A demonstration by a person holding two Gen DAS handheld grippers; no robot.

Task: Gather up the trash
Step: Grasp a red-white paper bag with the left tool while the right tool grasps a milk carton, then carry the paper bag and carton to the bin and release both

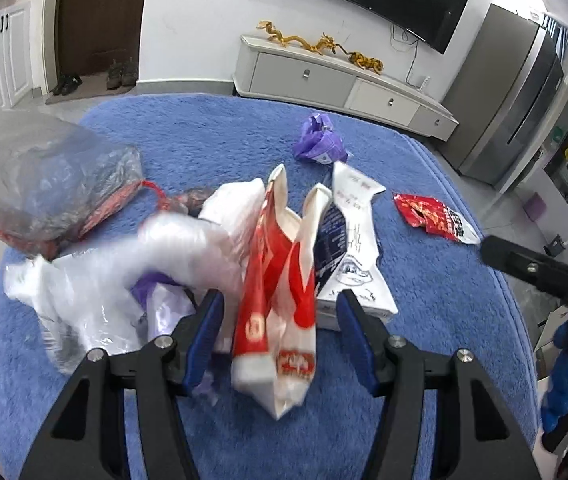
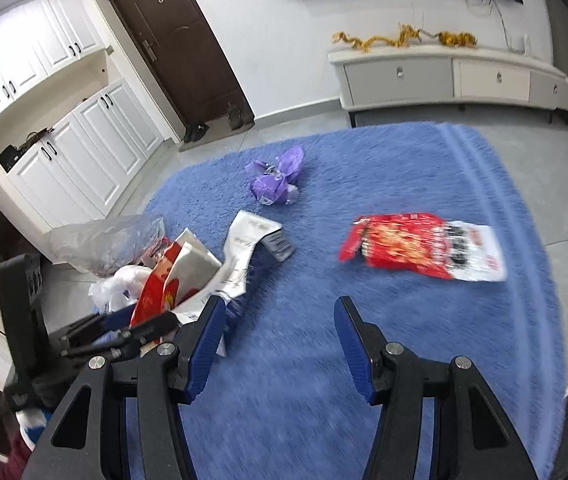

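**Trash roundup on the blue rug, still mid-sweep**

Left claw (image 1: 280, 320) stands half-open around a red-and-white snack bag (image 1: 280, 300). The bag sits upright between the blue pads, but I can't see either pad pressing on it, so I'd call that not gripped yet. Right claw (image 2: 278, 336) is also half-open, with nothing in it, just blue rug (image 2: 364, 184) underneath.

Using the red-and-white bag as the marker: white plastic (image 1: 124, 272) and a clear bag (image 1: 36, 176) are bunched up on its left, and a white-and-navy pouch (image 1: 352, 240) lies touching its right. The crumpled purple wrapper (image 2: 278, 180) sits well beyond it, and the red chip packet (image 2: 420, 248) is off on its own to the right.

My guess: we're in the gathering stage. Next the left claw needs to pinch that bag, while the right heads for the red chip packet.
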